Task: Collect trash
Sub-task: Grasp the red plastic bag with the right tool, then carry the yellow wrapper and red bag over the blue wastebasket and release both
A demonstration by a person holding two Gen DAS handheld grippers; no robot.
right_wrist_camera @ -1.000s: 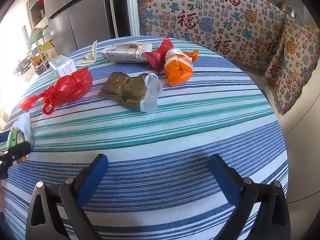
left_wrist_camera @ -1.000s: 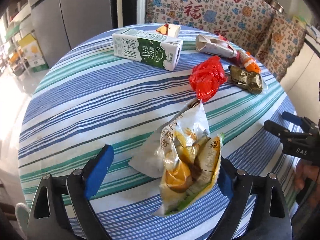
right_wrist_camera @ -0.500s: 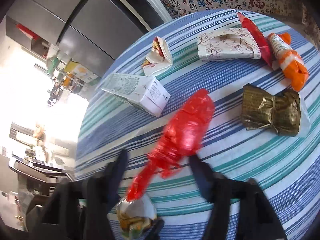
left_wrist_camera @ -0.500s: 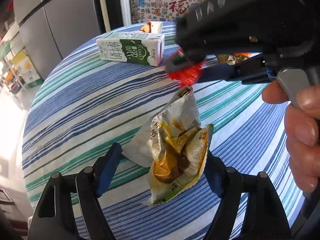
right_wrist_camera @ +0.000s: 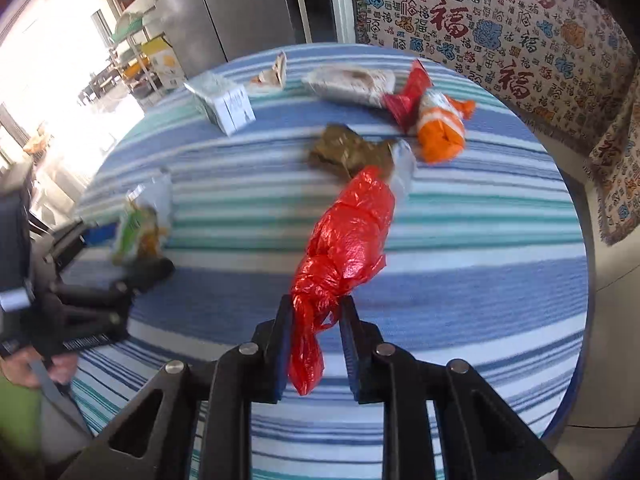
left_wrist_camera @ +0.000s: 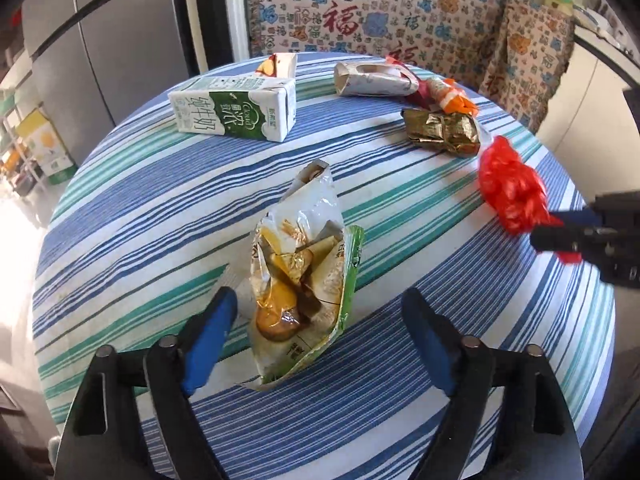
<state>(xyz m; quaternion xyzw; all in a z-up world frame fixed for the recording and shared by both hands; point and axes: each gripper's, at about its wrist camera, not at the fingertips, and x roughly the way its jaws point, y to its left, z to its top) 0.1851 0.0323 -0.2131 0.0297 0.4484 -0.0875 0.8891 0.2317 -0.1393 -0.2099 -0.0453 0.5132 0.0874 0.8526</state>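
My right gripper [right_wrist_camera: 316,310] is shut on a red plastic bag [right_wrist_camera: 348,236] and holds it above the striped round table [right_wrist_camera: 480,280]; the bag also shows in the left wrist view [left_wrist_camera: 512,192], at the right, with the right gripper [left_wrist_camera: 560,228] behind it. My left gripper [left_wrist_camera: 320,312] is open, its blue pads either side of a crumpled snack bag [left_wrist_camera: 304,280] that lies on the table. The snack bag also shows in the right wrist view [right_wrist_camera: 140,224].
Further back on the table lie a green and white milk carton [left_wrist_camera: 236,110], a small folded carton [left_wrist_camera: 280,66], a paper wrapper [left_wrist_camera: 372,80], an orange wrapper [left_wrist_camera: 450,96] and a gold foil packet [left_wrist_camera: 440,132]. A patterned cloth [left_wrist_camera: 380,12] hangs behind.
My right gripper closed on the red bag, lifted it and carried it to the right side of the table. My left gripper stayed open around the snack bag.
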